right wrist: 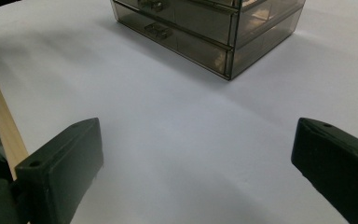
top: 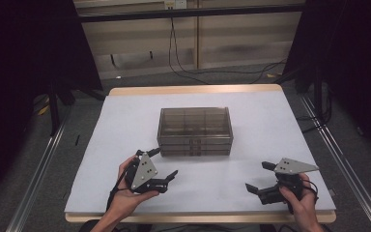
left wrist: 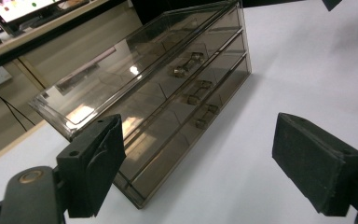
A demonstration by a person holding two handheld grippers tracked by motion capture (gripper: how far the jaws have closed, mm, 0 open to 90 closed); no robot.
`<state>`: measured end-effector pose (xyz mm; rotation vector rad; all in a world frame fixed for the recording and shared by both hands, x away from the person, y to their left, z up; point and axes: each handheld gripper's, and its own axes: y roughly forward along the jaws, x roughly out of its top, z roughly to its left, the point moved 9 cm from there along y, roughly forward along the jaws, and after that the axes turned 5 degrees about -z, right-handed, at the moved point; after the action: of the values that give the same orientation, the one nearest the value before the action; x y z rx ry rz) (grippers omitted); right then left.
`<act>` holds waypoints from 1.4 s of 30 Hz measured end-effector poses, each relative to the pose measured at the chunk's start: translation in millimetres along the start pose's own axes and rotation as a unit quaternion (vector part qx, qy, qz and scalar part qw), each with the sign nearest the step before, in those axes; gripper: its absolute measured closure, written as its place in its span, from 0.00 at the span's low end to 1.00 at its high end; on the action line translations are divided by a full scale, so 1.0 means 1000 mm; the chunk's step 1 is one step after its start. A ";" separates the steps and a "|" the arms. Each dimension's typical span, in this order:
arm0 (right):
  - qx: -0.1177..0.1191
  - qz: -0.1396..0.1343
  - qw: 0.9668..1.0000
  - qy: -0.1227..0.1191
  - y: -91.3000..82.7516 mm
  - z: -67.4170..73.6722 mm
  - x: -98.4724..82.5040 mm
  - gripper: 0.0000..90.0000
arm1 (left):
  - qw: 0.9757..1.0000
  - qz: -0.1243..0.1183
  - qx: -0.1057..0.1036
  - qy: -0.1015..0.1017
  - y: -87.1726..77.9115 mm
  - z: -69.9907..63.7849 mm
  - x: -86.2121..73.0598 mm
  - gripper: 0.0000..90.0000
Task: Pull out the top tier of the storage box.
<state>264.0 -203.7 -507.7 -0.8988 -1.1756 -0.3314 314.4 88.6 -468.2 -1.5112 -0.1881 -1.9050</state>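
I am holding my left gripper (top: 165,163) and right gripper (top: 259,176), jaws spread wide and gripping nothing, low over the table (top: 125,121) just before the drawer box (top: 194,131) standing mid-table.

A wooden table (top: 193,90) fills the middle of the high view, covered by a white sheet (top: 125,125). On the sheet, just above the frame's center, stands a smoky clear drawer box (top: 194,131).
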 end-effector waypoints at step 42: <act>0.002 0.000 1.000 0.001 0.000 0.000 0.000 0.02 | 0.975 0.026 0.040 0.215 0.039 -0.007 0.029 0.37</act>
<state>264.0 -203.5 -507.9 -0.8960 -1.1744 -0.3297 329.4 43.6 -455.8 -1.0096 -0.0283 -2.1029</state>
